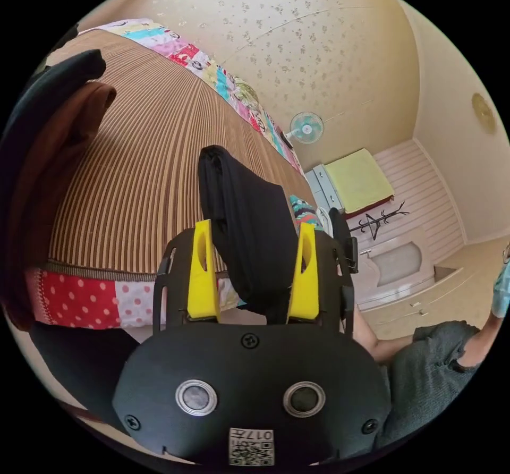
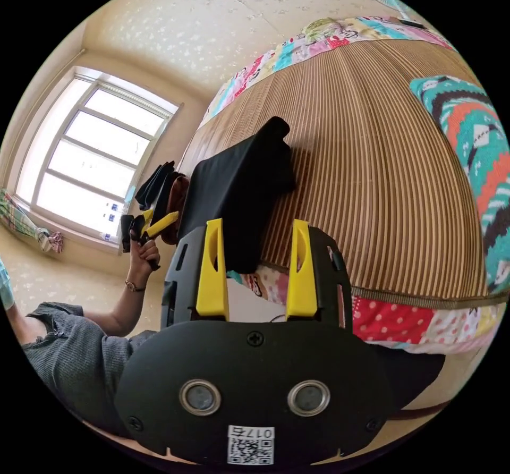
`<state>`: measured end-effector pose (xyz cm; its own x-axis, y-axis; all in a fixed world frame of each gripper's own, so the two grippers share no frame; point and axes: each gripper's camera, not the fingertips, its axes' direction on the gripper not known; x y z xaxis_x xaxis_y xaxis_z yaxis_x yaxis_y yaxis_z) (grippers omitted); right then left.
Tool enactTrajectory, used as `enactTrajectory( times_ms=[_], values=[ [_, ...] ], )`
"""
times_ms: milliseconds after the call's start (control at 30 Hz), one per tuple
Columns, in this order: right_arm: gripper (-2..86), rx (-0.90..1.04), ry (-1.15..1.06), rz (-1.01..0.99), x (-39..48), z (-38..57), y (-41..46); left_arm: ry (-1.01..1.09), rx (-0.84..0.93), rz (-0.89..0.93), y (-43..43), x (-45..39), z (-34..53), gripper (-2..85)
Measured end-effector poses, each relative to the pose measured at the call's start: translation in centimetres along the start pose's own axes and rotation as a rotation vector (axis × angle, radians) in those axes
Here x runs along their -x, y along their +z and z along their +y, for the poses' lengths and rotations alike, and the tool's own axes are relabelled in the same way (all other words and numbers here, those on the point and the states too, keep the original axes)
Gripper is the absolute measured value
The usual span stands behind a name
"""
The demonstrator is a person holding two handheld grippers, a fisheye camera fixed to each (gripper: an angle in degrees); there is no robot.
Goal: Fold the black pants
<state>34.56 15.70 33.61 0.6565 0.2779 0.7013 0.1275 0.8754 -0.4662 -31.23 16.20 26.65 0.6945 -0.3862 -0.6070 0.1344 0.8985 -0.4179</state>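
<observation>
Finding: the black pants lie as a compact, thick, multi-layered bundle on the striped mat, at the mat's near edge, with one end overhanging that edge and the patchwork bedding below it. In the left gripper view the same bundle runs from the mat edge down between the yellow jaws. The left gripper stands with jaws spread; the cloth passes between them, touching or nearly touching the one jaw while a gap shows at the other, so no firm pinch is confirmed. The right gripper also has its jaws spread: the bundle's corner sits against the inner face of one jaw only, and the other jaw is apart from it. Further along the mat edge from the bundle, a stack of dark and brown garments rests. Assessment: folding appears substantially complete, since the garment is reduced to a small block. What appears left is to draw the overhanging end fully onto the mat, square the edges, and possibly set it with the stack.
</observation>
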Motion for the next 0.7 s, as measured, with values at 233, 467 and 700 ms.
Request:
enactTrajectory(
  times_ms=[233, 467, 700],
  values=[
    [21.1, 0.070, 0.066, -0.184, -0.9, -0.7, 6.4, -0.022, 0.092, 0.026, 4.7, 0.1, 0.1, 22.7],
    [18.8, 0.078, 0.115, -0.342, -2.1, 1.3, 7.3, -0.100, 0.218, 0.275, 8.7, 1.4, 2.8, 16.7],
    [12.7, 0.100, -0.032, -0.415, 2.3, 0.4, 6.8, 0.025, 0.196, 0.290, 3.5, -1.9, 0.8, 10.5]
  ],
)
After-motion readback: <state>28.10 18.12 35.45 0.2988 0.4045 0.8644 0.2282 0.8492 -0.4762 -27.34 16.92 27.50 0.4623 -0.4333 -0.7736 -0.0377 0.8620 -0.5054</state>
